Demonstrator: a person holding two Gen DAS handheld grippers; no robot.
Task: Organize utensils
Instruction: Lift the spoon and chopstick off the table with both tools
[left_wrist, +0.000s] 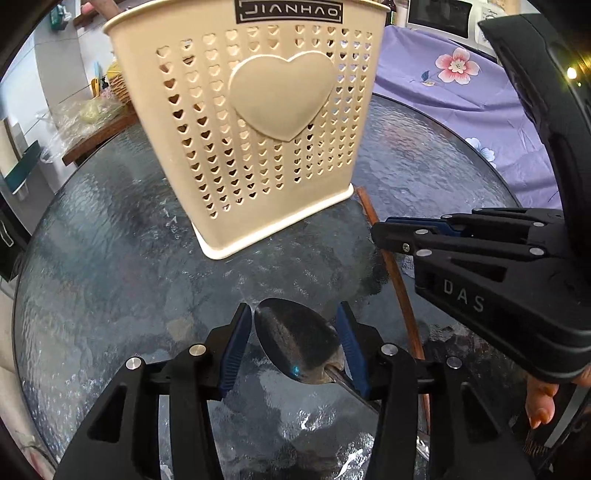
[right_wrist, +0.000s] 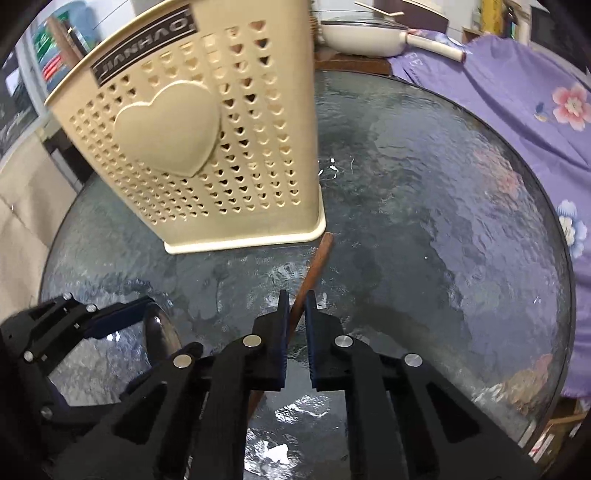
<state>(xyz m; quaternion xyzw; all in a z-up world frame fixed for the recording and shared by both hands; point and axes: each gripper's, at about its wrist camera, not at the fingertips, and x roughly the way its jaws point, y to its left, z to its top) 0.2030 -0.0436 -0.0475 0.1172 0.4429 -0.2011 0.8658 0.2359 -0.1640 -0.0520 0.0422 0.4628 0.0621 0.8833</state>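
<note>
Even light, glass glare, fisheye warping

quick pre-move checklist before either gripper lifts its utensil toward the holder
1. Right gripper shut on the wooden chopstick: ok, both pads sit against it.
2. Left gripper gripping the metal spoon: not ok, the bowl lies between the pads with gaps showing.
3. Cream utensil holder upright on the glass table: ok.
4. Chopstick's far end free of the holder: cannot tell, its tip lies right at the base corner.
5. Room inside the holder: cannot tell, its opening is out of view.
6. Grippers apart from each other: ok.
</note>
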